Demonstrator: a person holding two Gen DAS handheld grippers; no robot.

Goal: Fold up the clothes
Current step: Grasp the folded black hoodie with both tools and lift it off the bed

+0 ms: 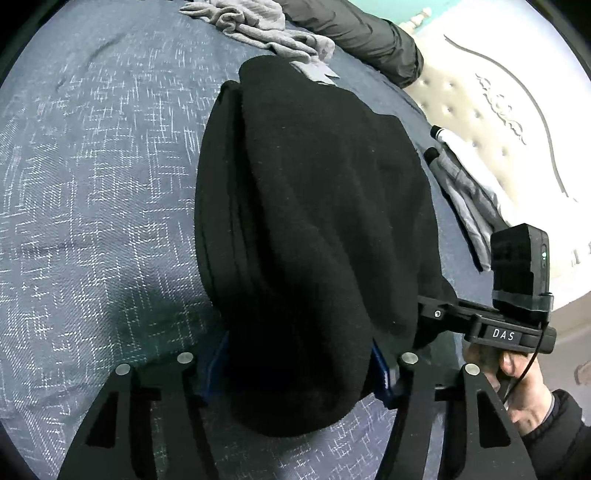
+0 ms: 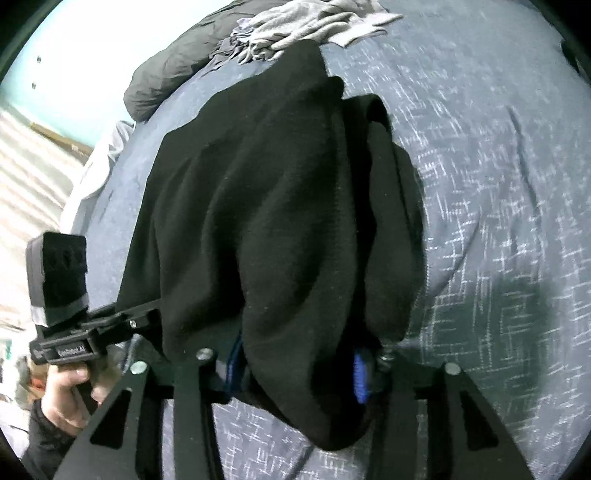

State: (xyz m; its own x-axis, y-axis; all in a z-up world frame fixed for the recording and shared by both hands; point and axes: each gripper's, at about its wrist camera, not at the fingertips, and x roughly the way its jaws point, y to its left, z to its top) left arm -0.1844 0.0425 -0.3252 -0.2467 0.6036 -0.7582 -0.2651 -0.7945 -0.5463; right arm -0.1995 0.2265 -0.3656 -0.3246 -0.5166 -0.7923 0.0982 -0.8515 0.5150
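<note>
Blue patterned bedspread | cream tufted headboard | both grippers clamped on black garment

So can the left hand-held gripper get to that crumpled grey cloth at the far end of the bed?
Probably not right now. The left hand-held gripper has the black garment between its fingers, and that garment lies across the blue bedspread between it and the grey cloth. It would have to let go first.

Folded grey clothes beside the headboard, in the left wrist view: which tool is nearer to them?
Right. The right tool is at the black garment's edge, below the folded grey clothes; the left tool holds the garment's near end, farther away.
</note>
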